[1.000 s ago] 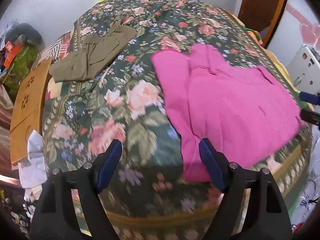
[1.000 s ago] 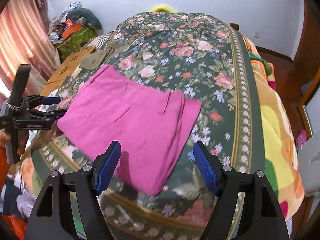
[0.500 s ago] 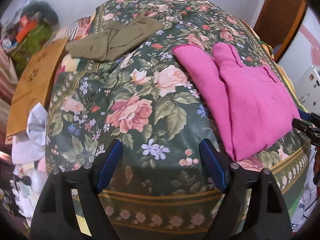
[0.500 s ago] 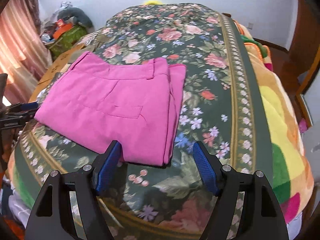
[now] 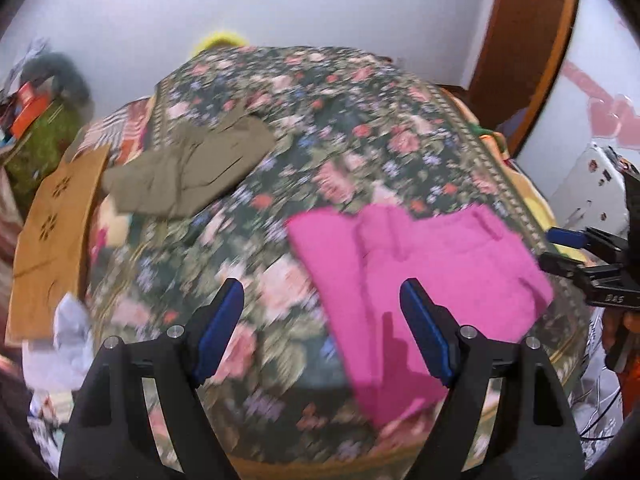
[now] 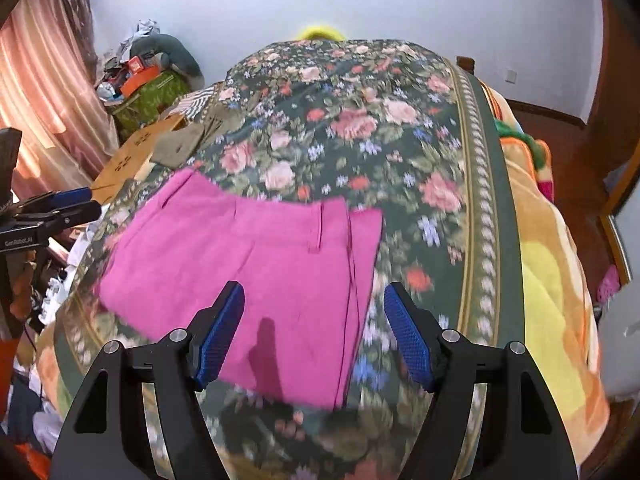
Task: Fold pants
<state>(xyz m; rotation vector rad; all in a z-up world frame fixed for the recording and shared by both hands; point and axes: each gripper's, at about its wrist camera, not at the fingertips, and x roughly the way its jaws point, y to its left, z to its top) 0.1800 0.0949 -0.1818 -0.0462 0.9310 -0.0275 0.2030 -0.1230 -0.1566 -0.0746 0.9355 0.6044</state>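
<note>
White "GenRobot.AI" lettering on left claw (image 6: 60,210)

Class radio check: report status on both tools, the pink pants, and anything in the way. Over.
Left tool closing slightly, nothing between its fingers; right tool open, empty. Pink pants folded flat on floral bedspread. Olive garment lies apart, nothing in the way.

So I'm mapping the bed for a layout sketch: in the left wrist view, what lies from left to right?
Cardboard sheet → olive pants → pink pants → right gripper at the edge.
</note>
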